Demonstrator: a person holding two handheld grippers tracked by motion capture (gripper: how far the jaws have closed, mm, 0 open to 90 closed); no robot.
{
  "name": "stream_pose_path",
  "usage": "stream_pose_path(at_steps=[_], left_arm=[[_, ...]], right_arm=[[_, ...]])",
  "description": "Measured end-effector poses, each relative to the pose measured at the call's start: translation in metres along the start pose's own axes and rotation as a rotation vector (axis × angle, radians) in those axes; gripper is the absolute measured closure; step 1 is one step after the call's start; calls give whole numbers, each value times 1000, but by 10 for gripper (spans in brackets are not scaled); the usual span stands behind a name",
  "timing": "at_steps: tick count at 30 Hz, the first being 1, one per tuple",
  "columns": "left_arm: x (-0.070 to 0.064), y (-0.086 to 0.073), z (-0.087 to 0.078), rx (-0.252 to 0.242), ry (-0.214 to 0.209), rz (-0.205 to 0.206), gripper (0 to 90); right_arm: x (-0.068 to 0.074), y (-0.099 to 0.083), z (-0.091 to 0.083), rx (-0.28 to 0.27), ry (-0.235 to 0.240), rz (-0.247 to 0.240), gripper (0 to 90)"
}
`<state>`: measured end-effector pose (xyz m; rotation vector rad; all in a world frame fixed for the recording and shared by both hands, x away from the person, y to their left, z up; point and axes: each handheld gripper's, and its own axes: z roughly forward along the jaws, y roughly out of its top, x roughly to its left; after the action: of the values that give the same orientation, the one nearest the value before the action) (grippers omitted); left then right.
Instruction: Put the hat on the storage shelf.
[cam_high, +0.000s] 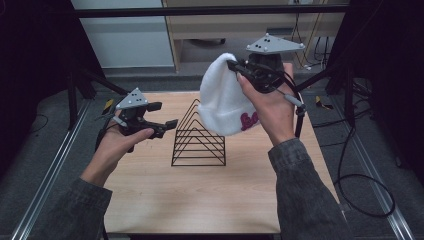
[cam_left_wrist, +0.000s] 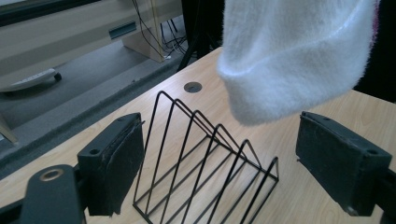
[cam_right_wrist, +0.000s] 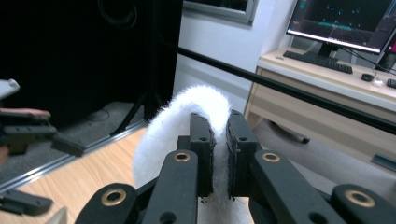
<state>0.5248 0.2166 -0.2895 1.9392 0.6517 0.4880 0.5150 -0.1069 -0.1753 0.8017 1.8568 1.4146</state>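
Grey floor (cam_high: 30, 150), pale desk (cam_right_wrist: 327, 79) (1 lit monitor (cam_right_wrist: 341, 23) on it).

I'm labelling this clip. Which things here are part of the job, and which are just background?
In play:
fluffy white knit beanie, pinched in the right claw
black wire triangular rack
open left claw

Just background:
computer monitor
black keyboard
floor cables

A light wooden table (cam_high: 200, 200) bears a black wire rack (cam_high: 198, 135) near its middle.

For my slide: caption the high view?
Right gripper lifts a fluffy white beanie above a black wire rack; left gripper open.
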Motion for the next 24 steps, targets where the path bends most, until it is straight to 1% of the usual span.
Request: stream_pose_path(at_steps=[1,5,6,10,11,14,16,18,19,20,22,24], left_arm=[[0,4,3,4,2,7,147],[-2,8,6,5,4,20,146],[-3,8,6,8,5,29,144],[-6,6,6,8,5,29,138],[-7,4,6,18,-1,33,137],[-8,3,8,27,-8,40,128],[-7,1,10,34,-8,37,124],[-7,0,12,35,-12,32,123],[-7,-2,14,40,-15,29,122],[-7,-2,15,42,-16,30,122],[-7,-3,19,45,-22,26,116],[-5,-4,24,43,-35,13,114]], right_arm=[[2,3,3,-8,7,-2,836],[5,5,8,-14,23,-4,836],[9,8,10,-21,29,-6,836],[12,10,12,-32,43,-1,836],[14,11,15,-33,45,-3,836],[17,13,17,-39,54,4,836],[21,16,19,-38,65,-1,835],[22,17,19,-38,67,-2,835],[26,21,21,-43,80,-1,836],[26,21,21,-43,80,-1,836],[31,26,24,-46,92,-10,835],[35,30,25,-51,101,-17,835]])
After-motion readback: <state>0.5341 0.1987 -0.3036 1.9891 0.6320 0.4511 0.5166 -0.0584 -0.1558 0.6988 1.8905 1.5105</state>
